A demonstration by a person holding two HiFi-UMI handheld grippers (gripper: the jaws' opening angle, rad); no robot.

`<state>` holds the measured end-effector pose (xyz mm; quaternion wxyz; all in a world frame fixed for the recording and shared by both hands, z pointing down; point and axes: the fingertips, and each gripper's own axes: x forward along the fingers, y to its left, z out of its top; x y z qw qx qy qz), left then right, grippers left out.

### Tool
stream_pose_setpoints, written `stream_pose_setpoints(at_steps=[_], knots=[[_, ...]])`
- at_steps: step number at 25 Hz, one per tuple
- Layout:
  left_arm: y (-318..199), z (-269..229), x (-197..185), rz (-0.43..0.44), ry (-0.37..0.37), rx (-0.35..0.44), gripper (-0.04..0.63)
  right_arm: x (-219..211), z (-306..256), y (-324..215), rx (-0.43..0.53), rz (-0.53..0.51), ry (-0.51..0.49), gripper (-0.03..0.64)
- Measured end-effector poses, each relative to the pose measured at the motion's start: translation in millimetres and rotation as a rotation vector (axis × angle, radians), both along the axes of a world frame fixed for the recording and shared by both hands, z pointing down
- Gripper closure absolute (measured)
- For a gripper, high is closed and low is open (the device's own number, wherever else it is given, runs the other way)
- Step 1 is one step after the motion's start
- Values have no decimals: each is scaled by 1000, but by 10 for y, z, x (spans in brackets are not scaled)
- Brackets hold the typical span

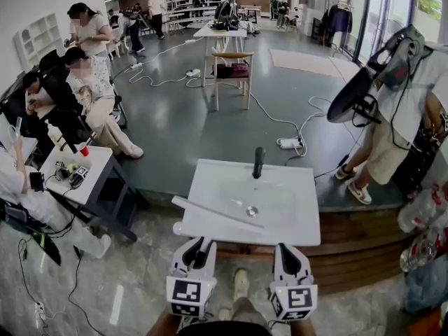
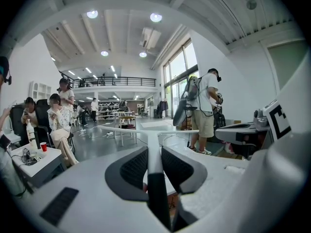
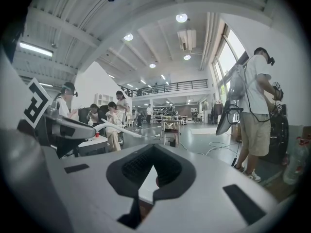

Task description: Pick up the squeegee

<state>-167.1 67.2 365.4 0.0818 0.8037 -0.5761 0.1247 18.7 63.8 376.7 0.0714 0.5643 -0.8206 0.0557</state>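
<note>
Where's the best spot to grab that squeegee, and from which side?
Its handle, from the near side: that narrow stem points back at the person, while the long blade lies crosswise over the sink. The left gripper grips it just so.

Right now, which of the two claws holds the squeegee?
The left claw: it clamps the white T-shaped squeegee by its handle, while the right claw holds nothing.

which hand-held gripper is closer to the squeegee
Left. The left hand-held gripper grips the squeegee by its handle; the right hand-held gripper is off to its right, not touching.
</note>
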Motion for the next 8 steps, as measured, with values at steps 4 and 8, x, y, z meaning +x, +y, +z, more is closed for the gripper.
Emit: stream_pose_setpoints(at_steps=[4, 8], knots=[[-23, 10, -19, 1, 4, -3, 506, -15, 21, -20, -2, 3, 0, 620], [-46, 8, -15, 0, 8, -2, 506, -17, -4, -49, 3, -3, 1, 620]])
